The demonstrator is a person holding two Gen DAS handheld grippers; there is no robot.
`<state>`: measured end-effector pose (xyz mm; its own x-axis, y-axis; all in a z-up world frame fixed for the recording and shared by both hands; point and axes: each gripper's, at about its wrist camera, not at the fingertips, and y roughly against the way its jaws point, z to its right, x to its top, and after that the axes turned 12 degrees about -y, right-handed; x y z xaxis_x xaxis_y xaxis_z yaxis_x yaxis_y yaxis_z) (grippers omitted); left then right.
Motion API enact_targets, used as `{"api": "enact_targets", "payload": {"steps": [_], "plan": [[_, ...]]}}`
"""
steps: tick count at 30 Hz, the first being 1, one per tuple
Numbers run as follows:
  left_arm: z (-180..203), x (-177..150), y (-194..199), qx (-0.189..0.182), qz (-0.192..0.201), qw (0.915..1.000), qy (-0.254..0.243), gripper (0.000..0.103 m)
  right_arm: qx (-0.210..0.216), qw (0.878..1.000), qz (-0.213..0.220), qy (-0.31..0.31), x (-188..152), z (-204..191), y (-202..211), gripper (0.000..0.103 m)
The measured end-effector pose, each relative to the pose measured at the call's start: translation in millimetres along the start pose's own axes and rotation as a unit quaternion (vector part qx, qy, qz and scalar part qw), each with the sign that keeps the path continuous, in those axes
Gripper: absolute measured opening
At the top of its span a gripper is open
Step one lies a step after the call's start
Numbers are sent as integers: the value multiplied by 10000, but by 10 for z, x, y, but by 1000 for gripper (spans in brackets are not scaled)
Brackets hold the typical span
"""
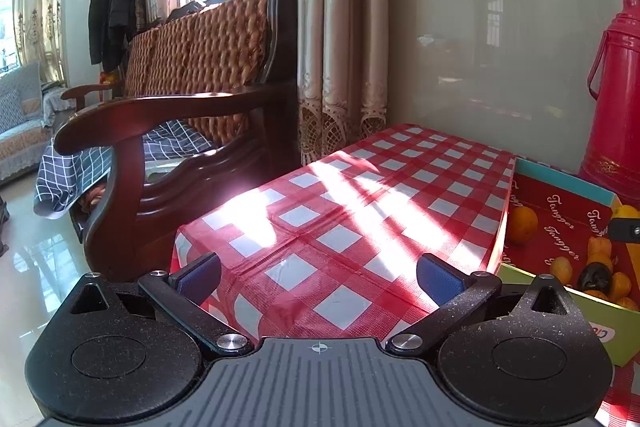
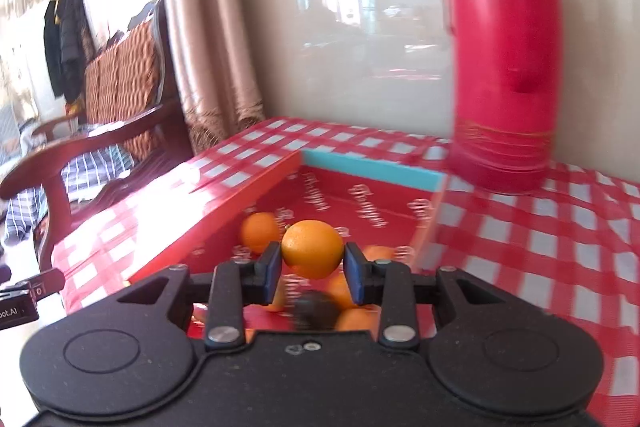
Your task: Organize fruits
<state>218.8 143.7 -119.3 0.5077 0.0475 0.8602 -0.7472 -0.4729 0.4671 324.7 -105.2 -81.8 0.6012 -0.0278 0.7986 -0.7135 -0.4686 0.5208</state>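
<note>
Carrying step | an orange point(image 2: 312, 247) is clamped in the right tongs point(image 2: 312, 263), above the red box point(image 2: 224, 211) on the desk point(image 2: 540, 247) | left tongs point(image 1: 319, 277) spread wide, empty | next: a spot must be chosen before release.

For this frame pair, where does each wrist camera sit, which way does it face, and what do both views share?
Left wrist: rides the open left gripper, facing across the red-and-white checked tablecloth toward a dark wooden armchair.
Right wrist: rides the right gripper, shut on a round orange fruit, looking over the red cardboard fruit box.
Shared: tablecloth, box, armchair, tall red thermos flask. No hand or sleeve shows.
</note>
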Motion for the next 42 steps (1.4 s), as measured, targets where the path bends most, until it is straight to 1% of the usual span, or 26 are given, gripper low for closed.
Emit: {"api": "enact_targets", "payload": {"steps": [1,2,3,4,5,7,9,12,14,17,22,25,29,32,35,42], "plan": [[-12,-3,-5,-16,-9,10000,8,103,-69,9999,-29,77,-19,-73,-33,27],[-18,-6,-8,-34,-17,10000,12,103,-145,9998,-43,122,-36,-129,-62,34],[-23,-11,-9,-58,-20,10000,12,103,-247,9996,-49,122,-41,-171,-76,38],[-24,-12,-10,-85,-19,10000,4,103,-302,9995,-55,89,-60,-202,-84,48],[-22,-13,-8,-105,-14,9999,-12,103,-322,9995,-39,43,-58,-207,-59,62],[-7,-8,-7,-145,3,9999,-59,103,-489,9987,104,-65,-81,-228,10,80],[38,1,-13,-250,-13,9995,-180,103,-579,9980,223,-155,-89,-227,88,79],[158,35,38,-480,5,9977,-471,103,-889,9942,403,-444,-116,-163,337,88],[218,93,140,-622,35,9963,-590,103,-1105,9900,566,-671,-172,-111,587,96],[256,223,382,-888,114,9942,-598,103,-1394,9829,768,-925,-284,-66,955,97],[281,412,966,-1329,416,9878,-699,103,-1777,9717,962,-1224,-459,-71,1534,97],[285,450,1300,-1566,534,9828,-814,103,-1975,9665,1073,-1241,-536,-116,1822,97],[243,441,1649,-1831,622,9772,-877,103,-2204,9616,1185,-1131,-620,-217,2079,97],[196,405,1833,-1940,697,9745,-882,103,-2303,9598,1229,-1031,-681,-293,2195,97],[149,375,1949,-1973,719,9739,-857,103,-2354,9583,1283,-987,-728,-353,2251,97],[107,341,2047,-1915,785,9749,-823,103,-2293,9594,1367,-912,-747,-440,2314,97]]}}
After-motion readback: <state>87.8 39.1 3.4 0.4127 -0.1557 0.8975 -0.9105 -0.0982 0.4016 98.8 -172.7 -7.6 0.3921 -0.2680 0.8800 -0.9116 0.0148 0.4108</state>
